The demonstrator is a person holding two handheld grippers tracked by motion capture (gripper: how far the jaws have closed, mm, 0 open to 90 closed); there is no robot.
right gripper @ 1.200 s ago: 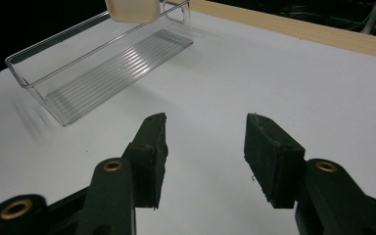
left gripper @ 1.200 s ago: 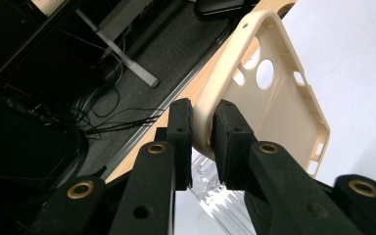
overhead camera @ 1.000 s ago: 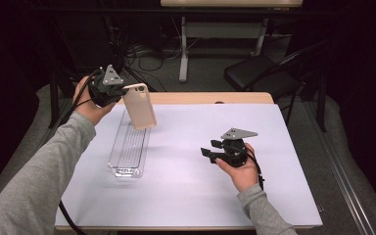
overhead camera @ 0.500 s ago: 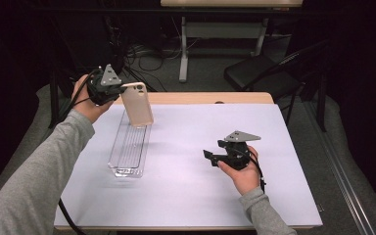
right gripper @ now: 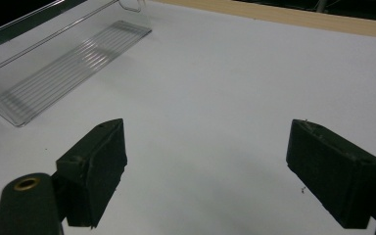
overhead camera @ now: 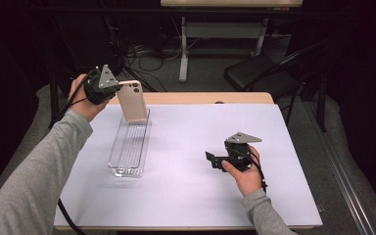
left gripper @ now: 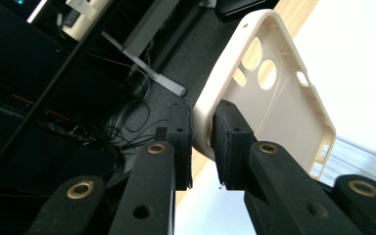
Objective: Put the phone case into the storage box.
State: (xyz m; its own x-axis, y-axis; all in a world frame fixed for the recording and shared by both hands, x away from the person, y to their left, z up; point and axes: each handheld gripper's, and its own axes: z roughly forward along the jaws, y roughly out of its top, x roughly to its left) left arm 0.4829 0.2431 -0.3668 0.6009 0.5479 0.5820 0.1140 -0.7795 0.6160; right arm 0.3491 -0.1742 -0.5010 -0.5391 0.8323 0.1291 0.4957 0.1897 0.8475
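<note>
Left hand-held gripper [left gripper: 201, 142] clamped on edge of phone case [overhead camera: 132, 102], held upright over far end of clear tray [overhead camera: 127, 152]. Right hand-held gripper [right gripper: 215, 176] empty, jaws just opened wide, low over table [overhead camera: 186, 196].

Open white table sheet [overhead camera: 186, 186] around right hand-held gripper [overhead camera: 214, 161], clear tray [overhead camera: 127, 152] well left

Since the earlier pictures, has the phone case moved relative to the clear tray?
No. The phone case, clamped in the left gripper, hangs over the clear tray's far end as before.
</note>
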